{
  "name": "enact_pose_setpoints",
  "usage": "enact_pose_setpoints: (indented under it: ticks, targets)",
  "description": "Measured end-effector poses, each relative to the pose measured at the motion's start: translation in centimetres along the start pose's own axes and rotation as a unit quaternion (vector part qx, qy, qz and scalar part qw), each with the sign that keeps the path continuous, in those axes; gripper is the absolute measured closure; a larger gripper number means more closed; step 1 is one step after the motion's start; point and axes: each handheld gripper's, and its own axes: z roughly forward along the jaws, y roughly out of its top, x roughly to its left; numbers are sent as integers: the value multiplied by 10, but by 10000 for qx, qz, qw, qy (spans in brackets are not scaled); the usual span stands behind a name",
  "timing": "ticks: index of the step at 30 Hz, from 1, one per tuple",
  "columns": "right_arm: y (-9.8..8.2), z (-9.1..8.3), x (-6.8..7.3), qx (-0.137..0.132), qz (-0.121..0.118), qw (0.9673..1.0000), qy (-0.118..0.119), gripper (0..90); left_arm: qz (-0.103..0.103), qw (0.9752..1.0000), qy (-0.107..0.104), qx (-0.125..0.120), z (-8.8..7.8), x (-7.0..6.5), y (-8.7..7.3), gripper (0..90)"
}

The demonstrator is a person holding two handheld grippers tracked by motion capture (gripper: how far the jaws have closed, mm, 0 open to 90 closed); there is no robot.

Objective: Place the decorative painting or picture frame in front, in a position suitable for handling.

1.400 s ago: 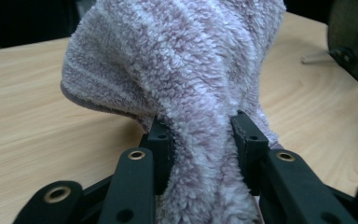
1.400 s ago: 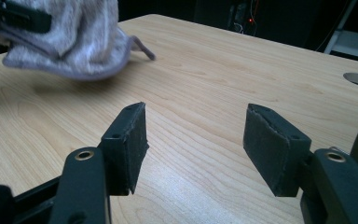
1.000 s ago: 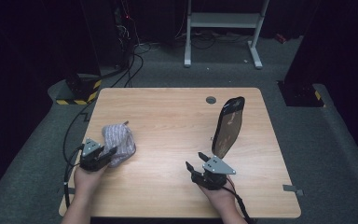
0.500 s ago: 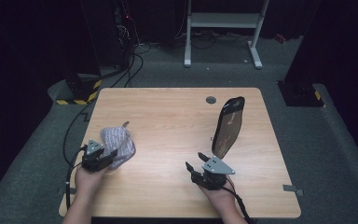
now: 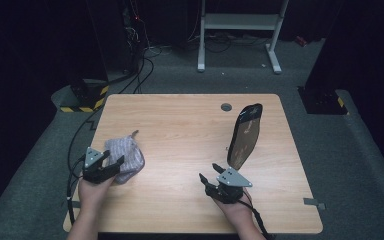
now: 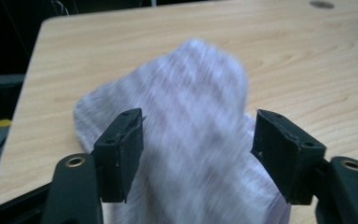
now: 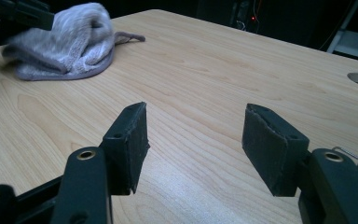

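Left gripper (image 6: 196, 149) at the table's (image 5: 190, 125) 8 o'clock: jaws have just been opening, now wide, with the cloth (image 6: 186, 121) between them but pads off it. Judged step: letting go of the cloth. Next calls for backing off cleanly. Cloth is grey-lilac, ribbed, bunched. Right gripper (image 7: 193, 147) at 5 o'clock, jaws wide, holding nothing.

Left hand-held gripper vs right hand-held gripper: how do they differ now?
The left hand-held gripper has the grey knit cloth between its jaws, which have just been opening; the right hand-held gripper has nothing but bare table between its jaws. The left sits at the table's left, the right beside the dark upright panel. Both stand open.
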Motion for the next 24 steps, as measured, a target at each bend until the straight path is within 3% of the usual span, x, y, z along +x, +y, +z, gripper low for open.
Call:
enact_pose_setpoints:
  ticks: [9,13,16,17,19,22,24]
  targets:
    - [3,-5,0,-120,-12,9999,-47,420,176,9995,-192,-175,-7,-13,9,320]
    - [13,-19,-6,-426,106,9988,-210,436,397,9974,-475,-360,-13,-25,15,345]
    - [18,-32,-13,-682,165,9965,-459,457,532,9953,-673,-457,-16,-35,18,346]
    - [19,-38,-17,-796,149,9945,-660,471,569,9945,-743,-471,-16,-38,19,346]
    - [18,-41,-20,-851,152,9934,-754,476,675,9932,-842,-436,-15,-43,20,346]
    - [15,-44,-31,-748,281,9919,-989,476,749,9916,-986,-361,-12,-50,19,345]
    - [14,-43,-33,-722,304,9917,-1024,476,798,9907,-1052,-330,-10,-53,18,345]
